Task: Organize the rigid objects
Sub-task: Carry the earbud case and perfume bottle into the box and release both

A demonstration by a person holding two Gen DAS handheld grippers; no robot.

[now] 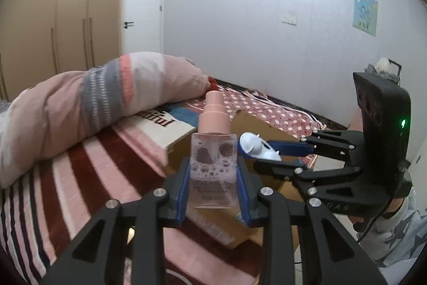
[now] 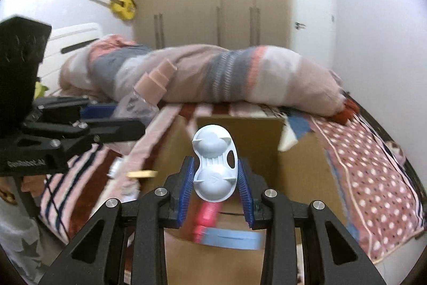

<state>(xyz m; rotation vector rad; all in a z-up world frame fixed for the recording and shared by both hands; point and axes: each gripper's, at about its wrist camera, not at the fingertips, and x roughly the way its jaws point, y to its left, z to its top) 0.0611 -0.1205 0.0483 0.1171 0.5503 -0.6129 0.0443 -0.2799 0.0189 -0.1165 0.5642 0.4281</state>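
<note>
1. The step in hand seems to be the carrying of two picked things toward the cardboard box (image 2: 240, 130), which stands open on the bed (image 1: 80, 178) in the lower middle of both views. Both things are lifted; neither is put down yet.

2. The left tool (image 1: 212, 178) is clenched on a clear bottle (image 1: 213, 170) with a pink pump cap. The bottle stands upright between the two blue pads (image 1: 184, 186) in the lower centre of the left wrist view, and foamy liquid shows inside it.

3. The right tool (image 2: 214, 178) is clenched on a pale blue plastic piece (image 2: 214, 167) with two round domes. It sits between the pads, in the lower centre of the right wrist view, directly above the open box.

4. In the left wrist view, the right tool (image 1: 267, 151) comes in from the right side of the frame, and its plastic piece is just beside the bottle.

5. Inside the box, at the bottom of the right wrist view, lie a red object (image 2: 208, 215) and a light blue flat object (image 2: 232, 238). What exactly they are is not clear.

6. The next move probably calls for lowering each thing into a free place in the box, without striking the things already there, and only then opening the tool. The two tools are near each other, so going one after the other looks safer.

7. The bottle is smooth, so it may slip if the grasp is loosened too high.
</note>
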